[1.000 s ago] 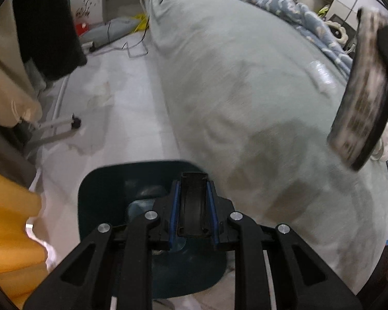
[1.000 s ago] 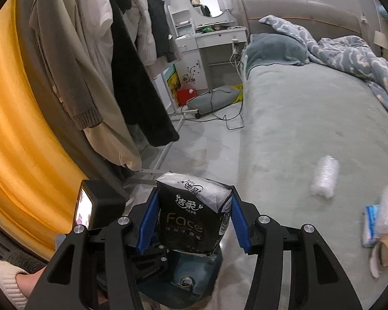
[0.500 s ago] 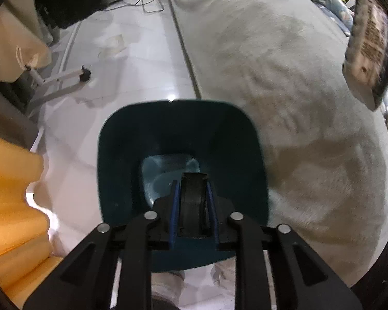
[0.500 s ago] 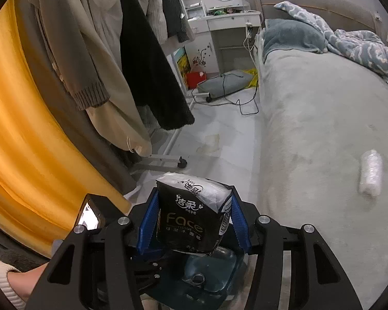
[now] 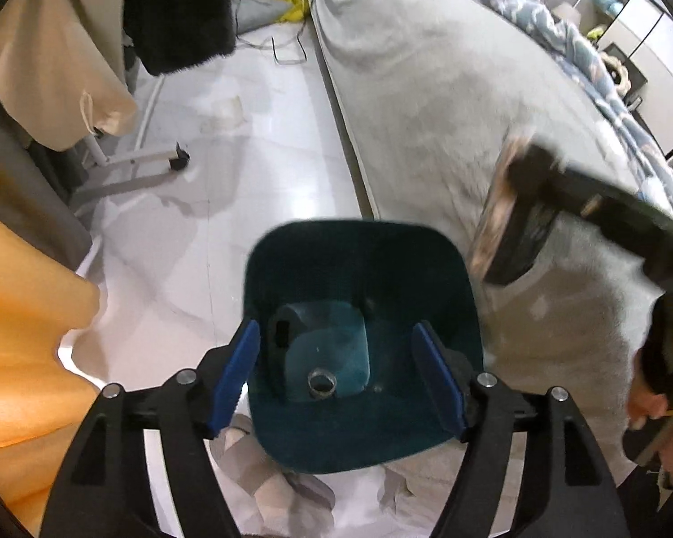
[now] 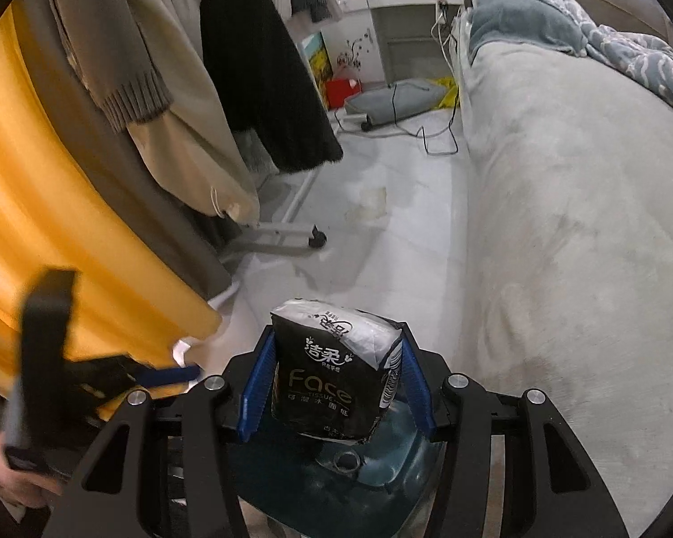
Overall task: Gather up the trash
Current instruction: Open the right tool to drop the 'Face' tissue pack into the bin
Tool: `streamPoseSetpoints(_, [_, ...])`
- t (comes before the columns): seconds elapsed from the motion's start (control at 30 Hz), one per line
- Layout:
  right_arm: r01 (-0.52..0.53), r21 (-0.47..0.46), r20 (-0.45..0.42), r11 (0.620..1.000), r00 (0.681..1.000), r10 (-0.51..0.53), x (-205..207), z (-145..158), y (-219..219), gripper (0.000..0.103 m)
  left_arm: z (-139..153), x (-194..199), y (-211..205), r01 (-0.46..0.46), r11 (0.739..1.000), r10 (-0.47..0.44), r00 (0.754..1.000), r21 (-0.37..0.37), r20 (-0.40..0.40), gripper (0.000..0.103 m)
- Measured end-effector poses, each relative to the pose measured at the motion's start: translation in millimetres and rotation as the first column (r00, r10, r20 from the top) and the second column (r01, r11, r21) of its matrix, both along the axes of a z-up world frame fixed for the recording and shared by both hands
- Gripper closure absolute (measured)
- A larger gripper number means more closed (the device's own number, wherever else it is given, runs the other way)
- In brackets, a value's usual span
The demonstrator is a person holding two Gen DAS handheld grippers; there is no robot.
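One bed, one bin, one tissue pack, two grippers.
Beside the grey bed (image 6: 561, 206) stood a dark teal bin (image 5: 359, 269); the left gripper (image 5: 336, 367) hung wide open and empty over it. The right gripper (image 6: 336, 381) clamped the tissue pack (image 6: 334, 376) upright, long axis roughly vertical, probably above the bin.

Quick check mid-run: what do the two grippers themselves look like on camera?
Both match: the left gripper and right gripper have matte black angular linkage arms with silver round pivot screws and blue ribbed finger pads. No cables, markings or sleeves show on them.
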State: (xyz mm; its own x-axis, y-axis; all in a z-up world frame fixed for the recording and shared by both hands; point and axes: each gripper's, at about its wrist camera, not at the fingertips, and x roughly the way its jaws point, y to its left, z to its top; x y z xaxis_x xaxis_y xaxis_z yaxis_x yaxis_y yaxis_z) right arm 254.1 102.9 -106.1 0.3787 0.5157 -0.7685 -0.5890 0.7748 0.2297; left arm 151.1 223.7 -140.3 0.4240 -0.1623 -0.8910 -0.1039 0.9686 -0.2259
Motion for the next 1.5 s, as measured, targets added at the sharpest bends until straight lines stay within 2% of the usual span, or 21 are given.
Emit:
streamPoseSetpoints(0.2, [-0.009,-0.057,-0.044,0.998,0.999,0.006,3,-28,11,0.050,20,-4,16,-0.040,0.999,0.039,0.995,0.013,0.091,0.026])
streamPoseSetpoints(0.4, [-0.042,-0.113,-0.104,0.993,0.994,0.030,-3,-60,21,0.050,43,-12,23,-0.059,0.997,0.050,0.978,0.040,0.203,0.027])
streamPoseSetpoints(0.63, [-0.058,-0.145,-0.152,0.988,0.988,0.035,-2,-76,24,0.050,67,-18,25,-0.057,0.998,0.050,0.941,0.011,0.335,0.032])
streamPoseSetpoints(0.77, [-0.078,-0.172,-0.171,0.982,0.984,0.048,-6,-84,26,0.050,77,-21,22,-0.050,0.999,0.045,0.924,0.002,0.379,0.036])
streamPoseSetpoints(0.93, [-0.104,-0.224,-0.191,0.969,0.980,0.061,-9,-94,30,0.050,89,-24,15,-0.026,1.000,0.019,0.901,0.009,0.434,0.043])
streamPoseSetpoints(1.07, [-0.116,-0.269,-0.208,0.956,0.976,0.060,-11,-102,31,0.048,101,-28,9,-0.021,0.999,0.004,0.874,0.029,0.485,0.043])
streamPoseSetpoints(1.1, [-0.119,-0.274,-0.212,0.954,0.975,0.061,-11,-102,31,0.046,104,-29,7,-0.022,0.999,0.005,0.868,0.028,0.496,0.043])
streamPoseSetpoints(1.17, [-0.119,-0.275,-0.210,0.954,0.976,0.061,-12,-101,30,0.035,111,-29,6,-0.024,1.000,0.011,0.857,0.019,0.516,0.043])
streamPoseSetpoints(1.3, [-0.127,-0.262,-0.198,0.957,0.977,0.075,-14,-94,30,0.034,123,-27,2,-0.026,0.999,0.010,0.839,0.021,0.544,0.043])
streamPoseSetpoints(1.5, [-0.129,-0.209,-0.130,0.969,0.986,0.103,-17,-61,22,0.032,137,-22,-8,-0.052,0.998,0.028,0.817,0.025,0.576,0.040])
